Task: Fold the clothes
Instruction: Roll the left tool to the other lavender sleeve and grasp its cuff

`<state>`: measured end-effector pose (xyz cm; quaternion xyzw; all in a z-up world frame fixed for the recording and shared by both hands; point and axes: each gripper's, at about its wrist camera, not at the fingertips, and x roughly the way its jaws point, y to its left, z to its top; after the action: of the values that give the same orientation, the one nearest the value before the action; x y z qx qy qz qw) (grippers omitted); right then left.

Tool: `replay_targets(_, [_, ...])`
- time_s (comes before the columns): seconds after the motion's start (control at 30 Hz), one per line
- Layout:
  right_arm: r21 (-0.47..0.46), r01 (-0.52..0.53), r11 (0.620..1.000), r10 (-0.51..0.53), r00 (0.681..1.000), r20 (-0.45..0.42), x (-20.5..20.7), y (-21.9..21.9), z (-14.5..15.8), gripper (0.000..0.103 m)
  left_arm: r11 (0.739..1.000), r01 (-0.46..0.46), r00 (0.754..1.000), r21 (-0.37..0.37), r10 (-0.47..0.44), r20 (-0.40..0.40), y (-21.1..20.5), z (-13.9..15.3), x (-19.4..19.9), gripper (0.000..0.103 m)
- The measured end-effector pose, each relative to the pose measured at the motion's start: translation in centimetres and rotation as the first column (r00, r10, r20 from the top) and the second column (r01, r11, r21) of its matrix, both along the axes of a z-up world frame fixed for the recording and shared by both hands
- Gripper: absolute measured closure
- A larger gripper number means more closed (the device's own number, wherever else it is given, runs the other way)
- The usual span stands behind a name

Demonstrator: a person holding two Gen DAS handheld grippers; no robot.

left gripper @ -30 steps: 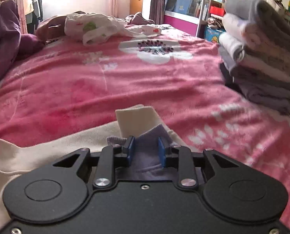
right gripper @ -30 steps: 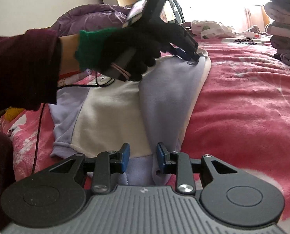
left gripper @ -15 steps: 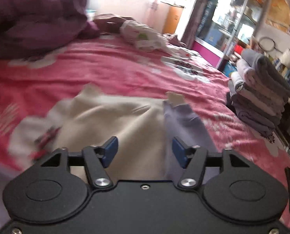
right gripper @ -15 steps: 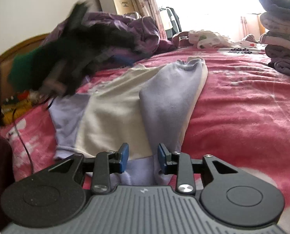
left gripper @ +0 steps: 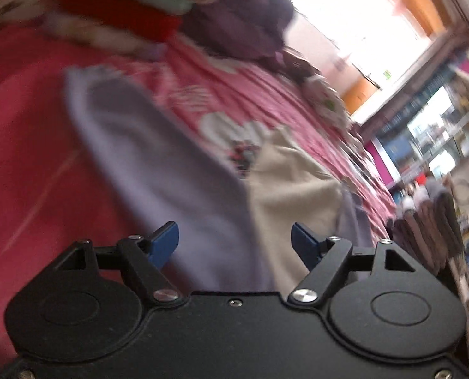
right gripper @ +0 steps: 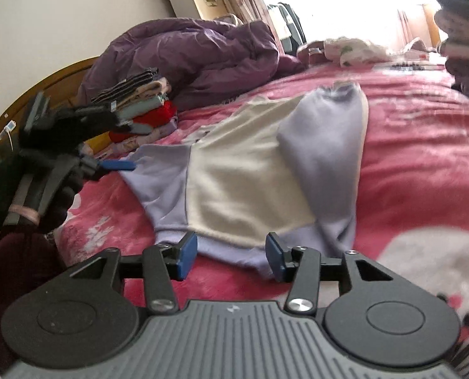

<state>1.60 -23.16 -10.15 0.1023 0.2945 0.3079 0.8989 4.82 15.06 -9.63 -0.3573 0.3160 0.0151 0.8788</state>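
Spread flat on the pink flowered blanket: cream-and-lilac sweatshirt, right lilac sleeve already folded in, left lilac sleeve yet to fold, body too. Left gripper wide open near that sleeve; right gripper open, empty, at the near hem.

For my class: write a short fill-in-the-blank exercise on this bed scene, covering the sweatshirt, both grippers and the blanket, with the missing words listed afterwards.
1. The sweatshirt has lilac sleeves and a ____ body.
2. The right gripper hovers at the hem with its jaws ____.
3. The left gripper is held in a black ____.
4. One sleeve lies folded ____ the body, above the pink blanket.

Missing words: cream; open; glove; over
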Motion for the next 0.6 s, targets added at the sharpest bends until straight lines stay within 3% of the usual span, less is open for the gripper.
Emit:
replay_targets(0.13, [0.019, 0.003, 1.0, -0.002, 0.998, -0.057, 0.1, 0.3, -0.7, 0.046, 0.993, -0.085, 0.996, -0.087, 0.081, -0.04, 2.4, -1.9, -1.6, 0.025])
replay_targets(0.23, [0.013, -0.003, 1.0, 0.003, 0.997, -0.074, 0.1, 0.7, -1.3, 0.039, 0.985, -0.109, 0.994, -0.133, 0.106, -0.025, 3.5, -2.7, -2.2, 0.025])
replay_targets(0.4, [-0.018, -0.038, 0.999, 0.037, 0.998, -0.058, -0.5, 1.7, -1.6, 0.024, 0.968, -0.186, 0.981, -0.167, 0.192, 0.023, 5.0, -3.0, -2.5, 0.028])
replay_targets(0.5, [-0.04, -0.051, 0.998, 0.05, 0.998, -0.048, -0.8, 2.0, -1.5, 0.022, 0.961, -0.222, 0.973, -0.165, 0.23, 0.03, 5.7, -3.2, -1.9, 0.03])
replay_targets(0.6, [0.007, -0.031, 0.999, 0.032, 0.997, -0.071, -0.7, 1.3, -1.2, 0.023, 0.957, -0.238, 0.967, -0.164, 0.249, 0.048, 6.4, -3.5, -1.0, 0.034])
